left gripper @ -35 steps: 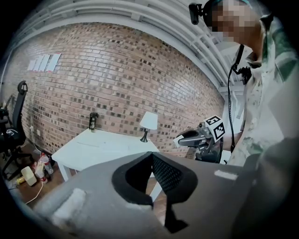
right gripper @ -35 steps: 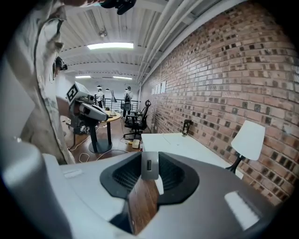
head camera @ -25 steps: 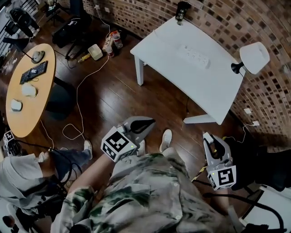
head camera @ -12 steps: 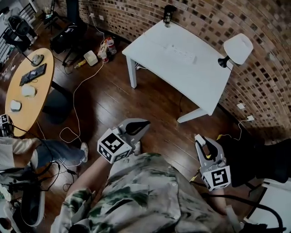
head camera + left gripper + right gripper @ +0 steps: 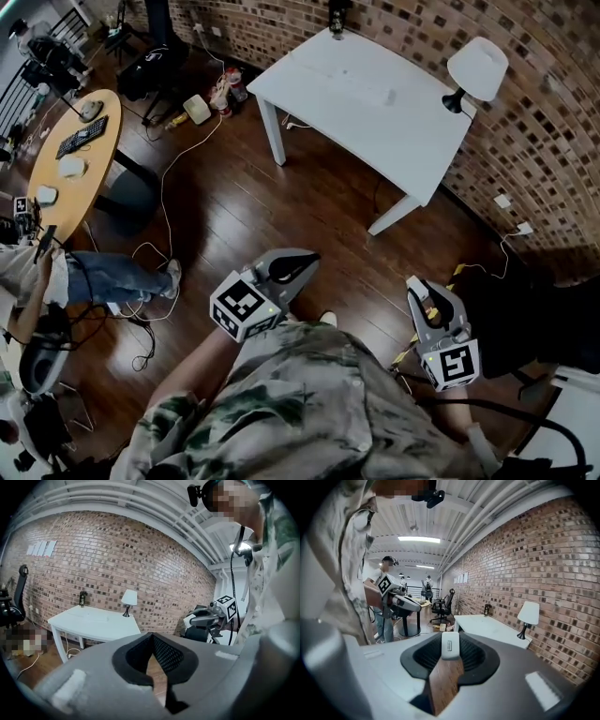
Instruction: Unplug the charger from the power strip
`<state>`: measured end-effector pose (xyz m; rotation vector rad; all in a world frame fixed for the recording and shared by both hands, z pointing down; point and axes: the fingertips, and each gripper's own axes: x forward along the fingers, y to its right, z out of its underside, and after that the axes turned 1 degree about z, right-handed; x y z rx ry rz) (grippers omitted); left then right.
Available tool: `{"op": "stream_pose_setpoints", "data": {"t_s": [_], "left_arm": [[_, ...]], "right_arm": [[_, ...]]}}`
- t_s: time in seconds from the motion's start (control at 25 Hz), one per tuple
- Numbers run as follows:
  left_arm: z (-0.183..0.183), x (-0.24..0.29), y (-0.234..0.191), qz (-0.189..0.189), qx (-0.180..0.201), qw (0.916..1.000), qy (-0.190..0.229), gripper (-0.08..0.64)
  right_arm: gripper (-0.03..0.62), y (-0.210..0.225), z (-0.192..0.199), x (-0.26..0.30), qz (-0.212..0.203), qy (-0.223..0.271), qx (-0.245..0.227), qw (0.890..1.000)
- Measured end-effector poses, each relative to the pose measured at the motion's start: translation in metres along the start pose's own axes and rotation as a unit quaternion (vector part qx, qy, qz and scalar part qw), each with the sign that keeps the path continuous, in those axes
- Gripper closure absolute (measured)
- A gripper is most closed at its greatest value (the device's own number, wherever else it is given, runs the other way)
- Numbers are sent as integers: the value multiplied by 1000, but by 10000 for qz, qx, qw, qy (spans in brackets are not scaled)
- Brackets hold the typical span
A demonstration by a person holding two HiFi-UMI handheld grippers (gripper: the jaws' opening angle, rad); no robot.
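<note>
A white table stands against the brick wall, well ahead of me. On its top a white power strip shows only faintly. My right gripper is held near my body over the wooden floor, shut on a small white charger pinched at its tips. My left gripper is also by my body, its jaws closed together with nothing between them. Both grippers are far from the table. In the left gripper view the table sits at mid-left; in the right gripper view the table lies straight ahead.
A white-shaded lamp and a dark object stand on the table's far edge. A round wooden table with a keyboard is at the left, a seated person beside it. Cables trail over the floor. Dark gear lies at the right.
The white table has slid up and to the left in the head view. Both grippers stay close to my body with their jaws unchanged.
</note>
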<state>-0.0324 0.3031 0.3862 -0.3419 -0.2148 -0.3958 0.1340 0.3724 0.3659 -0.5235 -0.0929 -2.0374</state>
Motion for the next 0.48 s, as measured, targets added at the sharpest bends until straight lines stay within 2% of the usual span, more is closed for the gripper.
{"op": "stream_pose_setpoints", "data": {"t_s": [0.2, 0.48], "left_arm": [[15, -1, 22, -145, -67, 9997, -174, 557], [11, 1, 19, -180, 96, 9997, -128, 557]], "right_arm": [[485, 5, 13, -17, -66, 66, 72, 9999], [485, 6, 10, -13, -98, 118, 13, 9999]]}}
